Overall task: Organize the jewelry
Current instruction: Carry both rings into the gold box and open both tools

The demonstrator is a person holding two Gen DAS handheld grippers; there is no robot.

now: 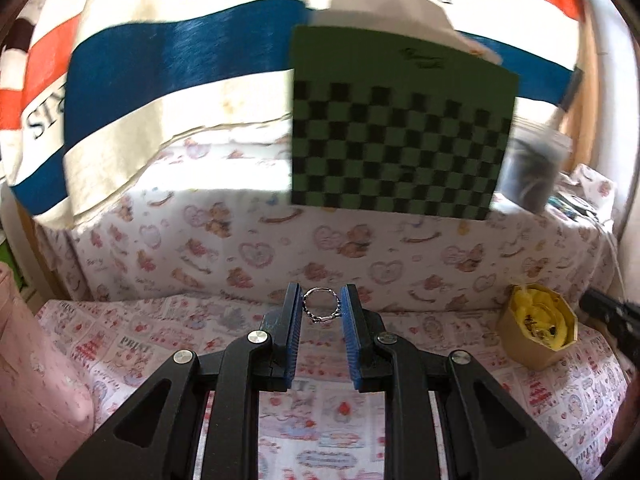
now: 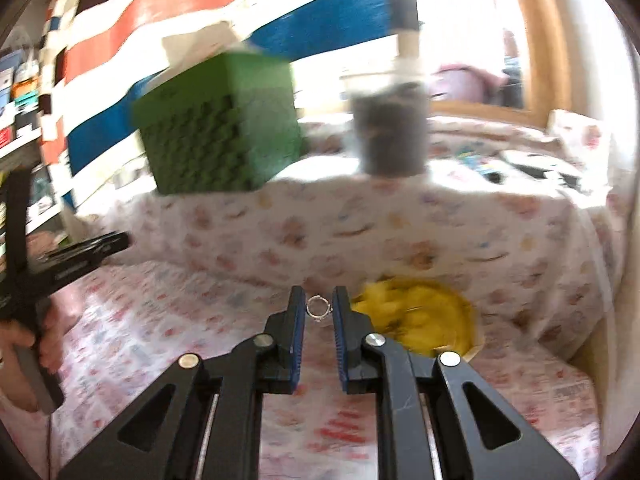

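Note:
In the left wrist view my left gripper (image 1: 321, 305) is shut on a silver beaded ring (image 1: 321, 305), held between the blue pads above the patterned cloth. In the right wrist view my right gripper (image 2: 319, 306) is shut on a thin silver ring (image 2: 318, 306) with a small stone. A hexagonal cardboard box (image 1: 536, 328) lined with yellow paper holds dark jewelry; it sits at the right in the left wrist view and just right of my right gripper (image 2: 420, 316). The left gripper also shows at the left edge of the right wrist view (image 2: 80, 252).
A green checkered box (image 1: 400, 128) (image 2: 220, 124) stands on a raised cloth-covered ledge behind. A dark clear jar (image 1: 536, 168) (image 2: 392, 128) stands beside it. A striped towel (image 1: 160, 60) hangs behind. A pink box (image 1: 36, 360) stands at the left.

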